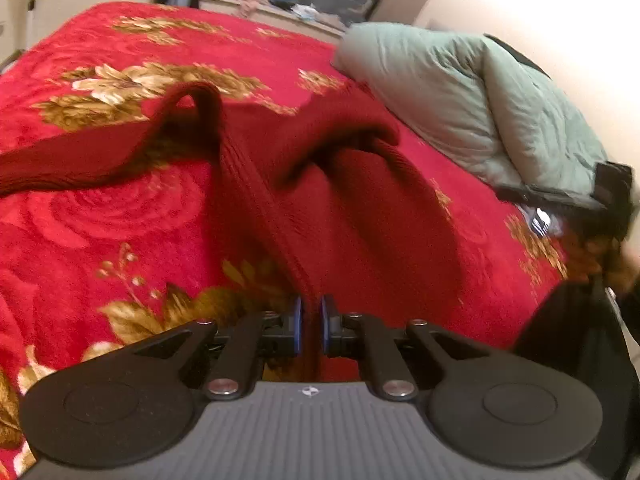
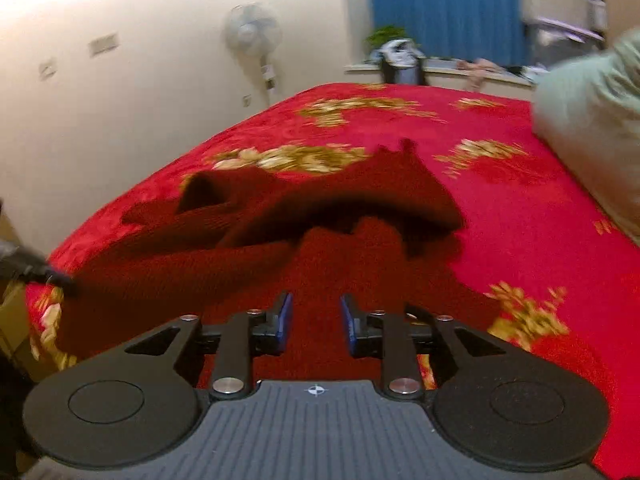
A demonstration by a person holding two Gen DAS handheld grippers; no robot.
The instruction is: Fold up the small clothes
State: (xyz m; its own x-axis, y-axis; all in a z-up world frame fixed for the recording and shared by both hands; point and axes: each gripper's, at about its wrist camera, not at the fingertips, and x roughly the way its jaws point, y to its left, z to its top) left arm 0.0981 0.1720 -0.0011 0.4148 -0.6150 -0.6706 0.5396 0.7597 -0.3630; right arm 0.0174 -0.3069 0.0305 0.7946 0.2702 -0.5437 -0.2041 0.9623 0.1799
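The dark red knitted garment (image 1: 340, 200) lies rumpled on the bed, on a bright red blanket (image 1: 120, 220) patterned with gold flowers. The left gripper (image 1: 311, 326) has its blue-padded fingers (image 1: 297, 328) pressed together on a ribbed edge of the knit, and the cloth runs up and away from the pinch in a taut ridge. One long strip of the garment trails off to the left across the blanket, with a loop standing up near its far end.

Over to the right gripper (image 2: 316, 320): its fingers (image 2: 283, 320) stand apart, nothing pinched between them, poised just over the near part of the garment (image 2: 304, 240). From this side the knit is heaped in folds, one flap thrown over the middle.

A pale green pillow (image 1: 480, 108) sits at the right edge of the bed. A standing fan (image 2: 252, 36) is by the wall, a blue curtain (image 2: 440, 8) behind.
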